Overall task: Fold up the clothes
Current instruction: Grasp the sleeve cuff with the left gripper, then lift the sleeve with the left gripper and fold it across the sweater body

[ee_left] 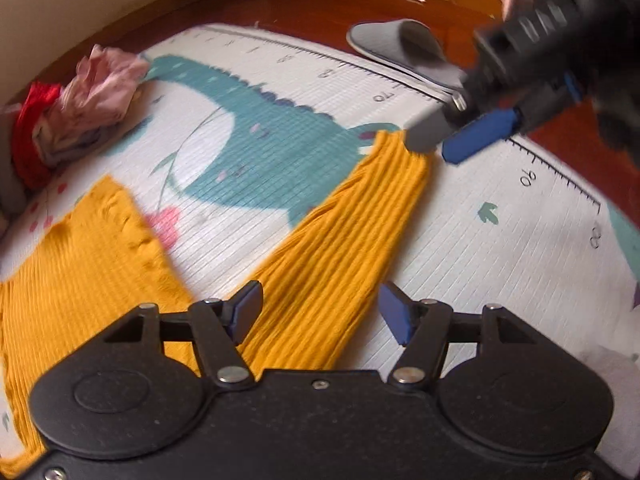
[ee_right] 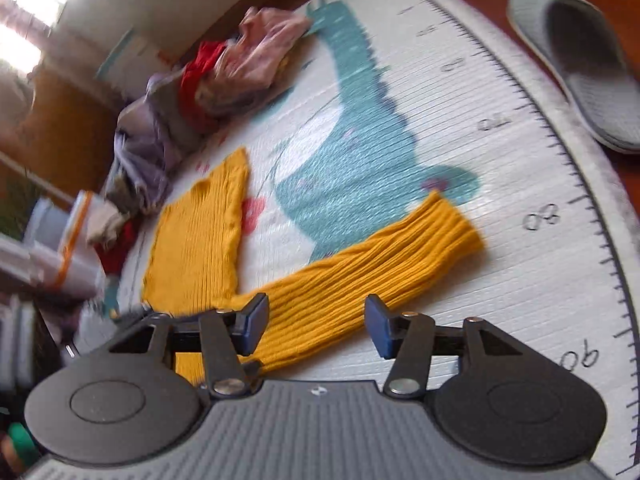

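Mat: we see a white ribbed play mat [ee_left: 460, 220] [ee_right: 500, 280] with a teal dinosaur print and a ruler scale along its edge, lying on a reddish wooden floor [ee_left: 320, 4].
Sweater: our task's thing, a mustard ribbed sweater [ee_left: 80, 280] [ee_right: 192, 240], lies flat on the mat; its body is at the left in both views.
Sleeve: we see one sleeve [ee_left: 344, 240] [ee_right: 380, 260] stretched out across the mat away from the body, its cuff end just beside the dinosaur's tail and near the ruler marks.
Clothes pile: a heap of crumpled clothes [ee_left: 92, 100] [ee_right: 240, 64], pink, red and greyish purple, sits at the far left of the mat, well apart from the sleeve.
Slipper: a grey slipper [ee_left: 404, 48] [ee_right: 576, 68] lies at the mat's far edge, partly on the floor.
Box: in the right wrist view we make out a blurred clear box with an orange band [ee_right: 68, 248] beyond the mat on the left.
Left gripper: our left gripper [ee_left: 320, 312] hovers low over the near part of the sleeve, its fingers spread wide with the cloth showing between them; they pinch nothing.
Right gripper: our right gripper [ee_right: 316, 324] [ee_left: 436, 140] has its fingers spread apart too. In the left wrist view its tips are at the cuff end of the sleeve; it is blurred, so we cannot tell whether they touch the cloth.
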A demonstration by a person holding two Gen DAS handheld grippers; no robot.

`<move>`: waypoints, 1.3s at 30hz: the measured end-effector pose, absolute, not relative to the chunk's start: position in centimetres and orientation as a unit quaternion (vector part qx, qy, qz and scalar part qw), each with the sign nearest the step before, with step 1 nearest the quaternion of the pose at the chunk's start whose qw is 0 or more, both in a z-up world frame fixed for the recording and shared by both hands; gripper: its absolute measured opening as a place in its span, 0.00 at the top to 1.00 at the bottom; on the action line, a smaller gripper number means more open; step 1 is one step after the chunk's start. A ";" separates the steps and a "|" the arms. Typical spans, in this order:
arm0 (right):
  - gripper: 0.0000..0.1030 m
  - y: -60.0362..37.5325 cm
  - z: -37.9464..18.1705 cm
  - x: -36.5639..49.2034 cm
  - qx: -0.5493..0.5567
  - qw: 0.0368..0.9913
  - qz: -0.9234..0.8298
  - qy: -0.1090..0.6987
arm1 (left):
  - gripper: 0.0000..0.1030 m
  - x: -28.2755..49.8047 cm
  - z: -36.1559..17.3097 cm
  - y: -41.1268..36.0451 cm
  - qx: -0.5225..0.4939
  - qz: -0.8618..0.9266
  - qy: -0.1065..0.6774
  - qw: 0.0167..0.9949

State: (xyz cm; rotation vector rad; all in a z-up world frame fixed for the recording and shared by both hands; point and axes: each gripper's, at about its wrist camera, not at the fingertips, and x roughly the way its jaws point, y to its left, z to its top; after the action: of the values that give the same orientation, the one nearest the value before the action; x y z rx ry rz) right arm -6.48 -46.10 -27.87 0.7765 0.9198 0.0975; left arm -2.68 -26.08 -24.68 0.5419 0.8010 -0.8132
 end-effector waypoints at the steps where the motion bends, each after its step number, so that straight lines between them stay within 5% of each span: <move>1: 0.46 -46.9 -27.9 -6.7 0.380 0.820 0.040 0.426 | 0.38 -3.2 -25.1 -26.9 0.268 -0.382 0.367 0.805; 12: 0.45 -52.8 -28.9 -8.5 0.461 0.803 0.002 0.378 | 0.44 -6.8 -28.3 -34.4 0.442 -0.367 0.253 0.779; 26: 0.45 -57.3 -29.3 -9.0 0.472 0.802 -0.013 0.366 | 0.51 -6.1 -29.4 -40.2 0.515 -0.342 0.197 0.761; 28: 0.45 -58.0 -29.4 -9.2 0.486 0.799 -0.021 0.354 | 0.59 -5.8 -29.2 -40.6 0.508 -0.341 0.205 0.764; 29: 0.45 -58.2 -29.4 -9.3 0.492 0.797 -0.025 0.349 | 0.86 -5.4 -29.2 -40.5 0.503 -0.334 0.214 0.768; 30: 0.45 -58.2 -29.5 -9.4 0.494 0.797 -0.027 0.347 | 0.92 -5.0 -29.2 -40.4 0.498 -0.327 0.223 0.771; 39: 0.45 -54.5 -30.1 -8.8 0.469 0.800 0.014 0.374 | 0.93 -1.7 -22.2 -32.7 0.347 -0.327 0.292 0.829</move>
State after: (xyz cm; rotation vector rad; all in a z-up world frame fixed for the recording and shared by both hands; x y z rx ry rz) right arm -8.79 -54.46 -30.15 1.0053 0.8031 0.0291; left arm -1.68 -32.71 -22.24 0.7354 0.6193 -0.6946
